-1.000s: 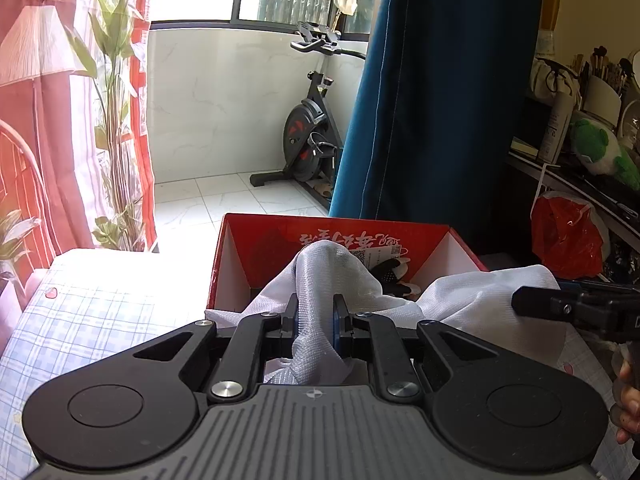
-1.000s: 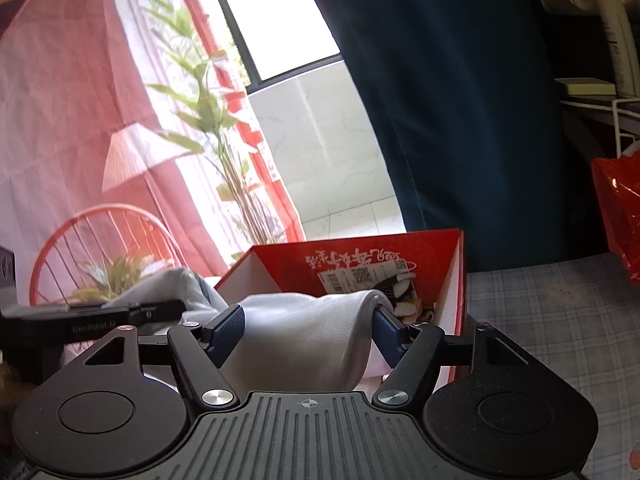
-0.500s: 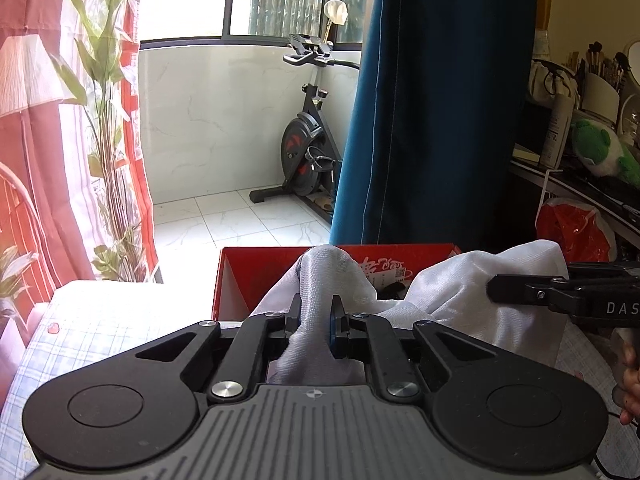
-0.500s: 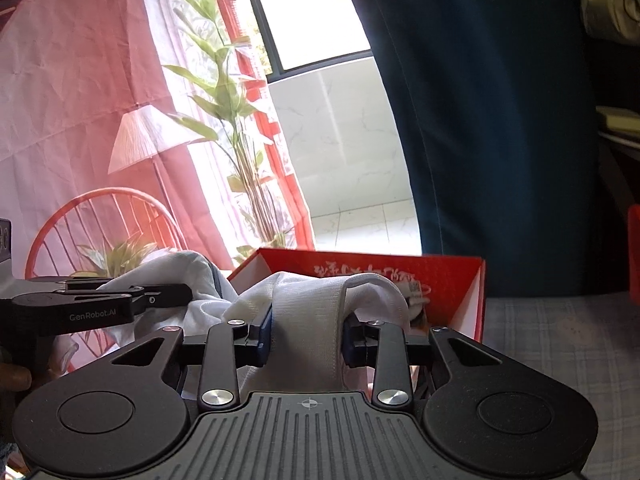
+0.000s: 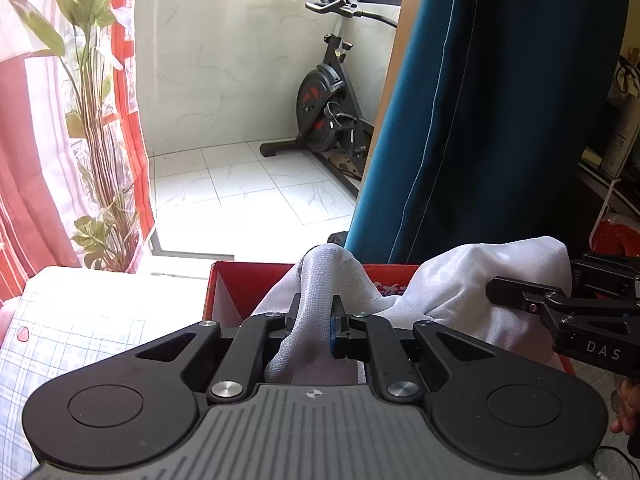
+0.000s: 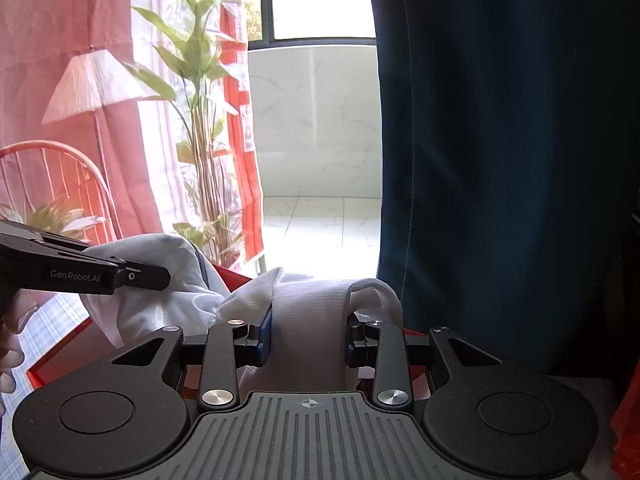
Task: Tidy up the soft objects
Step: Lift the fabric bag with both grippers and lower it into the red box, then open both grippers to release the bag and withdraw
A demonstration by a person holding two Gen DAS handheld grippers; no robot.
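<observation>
Gripping mesh-textured white cloth (image 5: 460,280), bunched

Both the left gripper (image 5: 314,322) and right gripper (image 6: 308,338) clamp fabric, pointing downward.

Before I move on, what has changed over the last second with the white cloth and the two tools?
The right tool closed from wide open onto a fold of the white mesh cloth. Both tools then carried the cloth up above the red cardboard box, whose inside has dropped out of view. The left tool stayed shut on its own fold throughout.
</observation>
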